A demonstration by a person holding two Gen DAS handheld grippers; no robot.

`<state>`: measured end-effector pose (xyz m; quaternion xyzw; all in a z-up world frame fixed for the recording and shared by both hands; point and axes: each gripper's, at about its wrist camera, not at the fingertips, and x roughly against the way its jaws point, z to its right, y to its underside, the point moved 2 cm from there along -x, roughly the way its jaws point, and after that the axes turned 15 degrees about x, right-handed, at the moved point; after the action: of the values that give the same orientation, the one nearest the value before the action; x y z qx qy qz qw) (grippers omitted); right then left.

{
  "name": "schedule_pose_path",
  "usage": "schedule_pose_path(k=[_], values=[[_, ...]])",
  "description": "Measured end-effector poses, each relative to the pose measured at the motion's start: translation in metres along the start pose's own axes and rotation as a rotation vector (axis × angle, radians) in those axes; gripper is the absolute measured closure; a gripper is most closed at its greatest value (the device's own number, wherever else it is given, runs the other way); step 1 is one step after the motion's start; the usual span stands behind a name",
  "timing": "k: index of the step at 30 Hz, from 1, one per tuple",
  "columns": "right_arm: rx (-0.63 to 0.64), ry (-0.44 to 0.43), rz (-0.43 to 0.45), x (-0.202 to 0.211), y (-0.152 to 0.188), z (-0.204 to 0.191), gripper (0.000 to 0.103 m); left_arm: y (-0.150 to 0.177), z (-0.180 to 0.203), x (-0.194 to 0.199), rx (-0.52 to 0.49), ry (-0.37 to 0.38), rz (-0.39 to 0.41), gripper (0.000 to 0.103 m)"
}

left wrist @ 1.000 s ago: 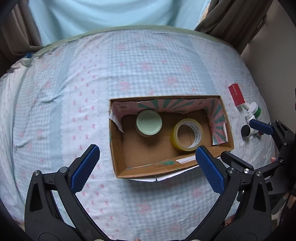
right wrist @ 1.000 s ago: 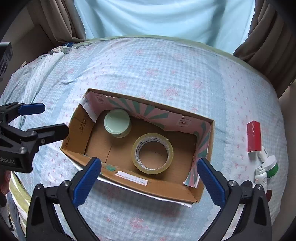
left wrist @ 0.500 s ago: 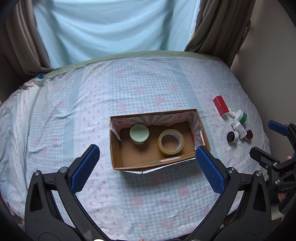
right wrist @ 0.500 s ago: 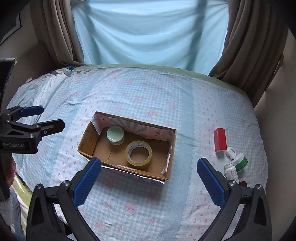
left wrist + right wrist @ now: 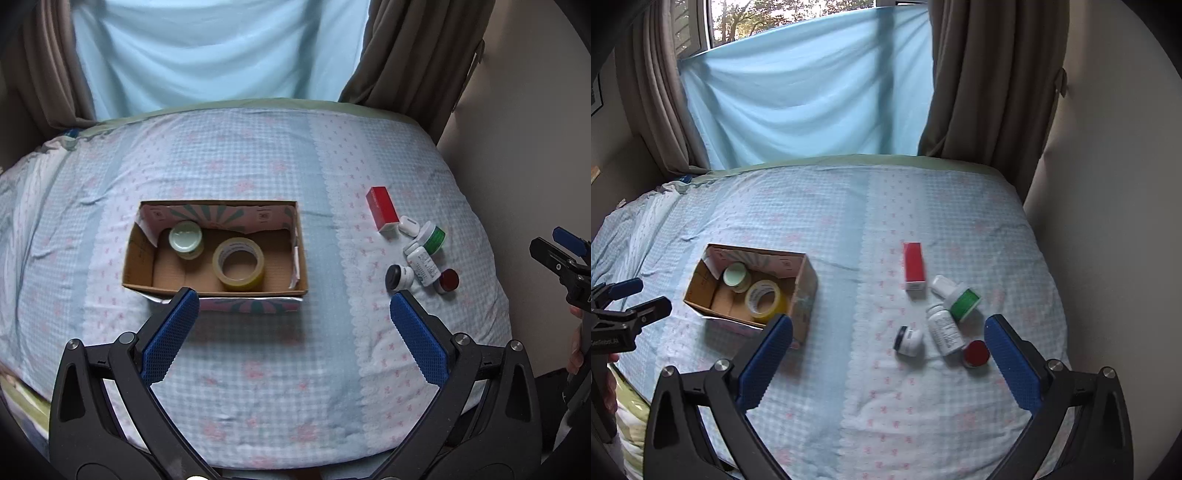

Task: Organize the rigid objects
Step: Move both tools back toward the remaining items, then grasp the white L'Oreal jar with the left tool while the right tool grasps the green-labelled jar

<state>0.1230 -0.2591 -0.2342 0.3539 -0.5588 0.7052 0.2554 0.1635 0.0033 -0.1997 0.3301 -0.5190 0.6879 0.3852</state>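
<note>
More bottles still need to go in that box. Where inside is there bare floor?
In the cardboard box, bare floor lies left of the green-lidded jar and right of the tape roll. The middle is crowded.

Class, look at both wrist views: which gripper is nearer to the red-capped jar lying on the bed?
The right gripper: the red-capped jar lies just inside its right finger. The left gripper hangs in front of the cardboard box, with the jar beyond its right finger.
</note>
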Motion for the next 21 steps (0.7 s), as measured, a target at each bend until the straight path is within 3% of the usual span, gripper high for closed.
schedule_pose_path(k=[8,16,21], values=[[0.089,-0.026,-0.033,-0.049,0.023,0.079,0.0,0.032,0.084,-0.059,-0.022,-0.014,-0.036,0.0],[0.177,-0.094,-0.042,-0.143,0.042,0.126,0.0,0.073,0.139,-0.172,-0.052,0.015,-0.113,0.0],[0.276,-0.159,-0.08,-0.216,0.063,0.133,0.0,0.105,0.163,-0.243,-0.072,0.016,-0.11,0.0]])
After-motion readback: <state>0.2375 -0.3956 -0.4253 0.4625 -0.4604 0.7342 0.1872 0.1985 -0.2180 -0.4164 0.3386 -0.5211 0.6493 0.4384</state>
